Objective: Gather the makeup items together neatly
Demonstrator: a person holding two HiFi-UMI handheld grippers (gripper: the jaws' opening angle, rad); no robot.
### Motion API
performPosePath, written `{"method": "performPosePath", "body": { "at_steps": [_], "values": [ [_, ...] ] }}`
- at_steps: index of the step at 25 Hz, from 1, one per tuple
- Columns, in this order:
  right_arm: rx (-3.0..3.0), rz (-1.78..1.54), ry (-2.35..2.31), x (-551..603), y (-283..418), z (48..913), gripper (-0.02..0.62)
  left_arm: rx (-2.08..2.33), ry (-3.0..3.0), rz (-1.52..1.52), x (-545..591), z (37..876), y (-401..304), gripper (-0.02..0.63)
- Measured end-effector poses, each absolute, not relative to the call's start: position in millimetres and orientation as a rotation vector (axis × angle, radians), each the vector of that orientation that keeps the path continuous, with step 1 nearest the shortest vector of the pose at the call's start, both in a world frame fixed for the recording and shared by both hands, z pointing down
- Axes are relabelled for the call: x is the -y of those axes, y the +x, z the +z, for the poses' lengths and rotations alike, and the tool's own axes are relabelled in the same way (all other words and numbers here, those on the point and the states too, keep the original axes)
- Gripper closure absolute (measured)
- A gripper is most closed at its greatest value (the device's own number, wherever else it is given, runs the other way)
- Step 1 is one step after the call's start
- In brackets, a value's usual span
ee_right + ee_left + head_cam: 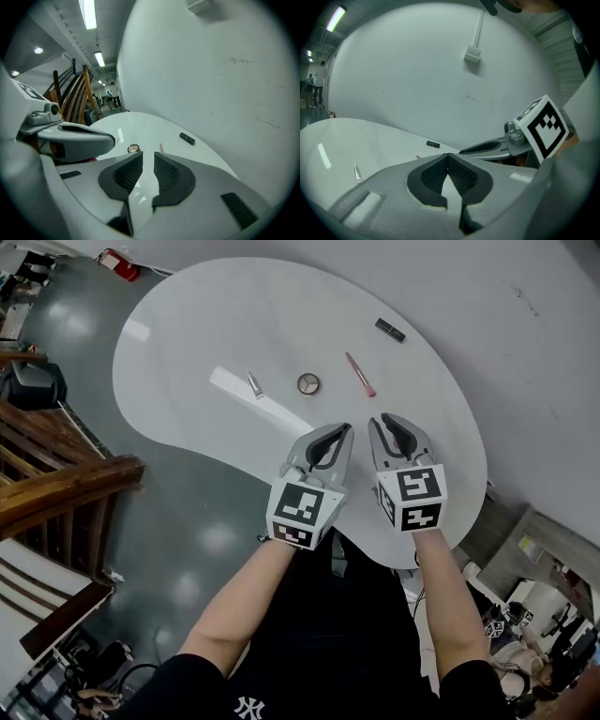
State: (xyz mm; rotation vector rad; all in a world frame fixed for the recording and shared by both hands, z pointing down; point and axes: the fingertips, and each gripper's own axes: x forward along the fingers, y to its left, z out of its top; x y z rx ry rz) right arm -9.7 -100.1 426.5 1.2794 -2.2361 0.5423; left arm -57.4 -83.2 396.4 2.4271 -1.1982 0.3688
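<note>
Left gripper (343, 428) jaws clenched on nothing; right gripper (382, 420) jaws a crack apart, empty. Open wide first, then reach for the compact (308, 383) just ahead of both.

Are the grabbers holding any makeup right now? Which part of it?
No, nothing is held. The left gripper has its jaws shut together on nothing, and the right gripper has its jaws slightly apart with nothing between them.

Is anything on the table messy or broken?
Nothing looks broken or spilled. The makeup is just scattered: the small silver tube, the round compact and the pink pencil lie apart in a loose row, and the black case sits alone near the far edge of the table.
</note>
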Motion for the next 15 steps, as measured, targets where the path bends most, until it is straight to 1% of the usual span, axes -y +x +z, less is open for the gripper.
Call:
{"method": "performPosePath", "body": {
  "at_steps": [15],
  "values": [
    [2.097, 0.508, 1.164, 168, -13, 512, 0.5, 1.157, 2.366, 0.422, 125, 458, -56, 0.598]
  ]
}}
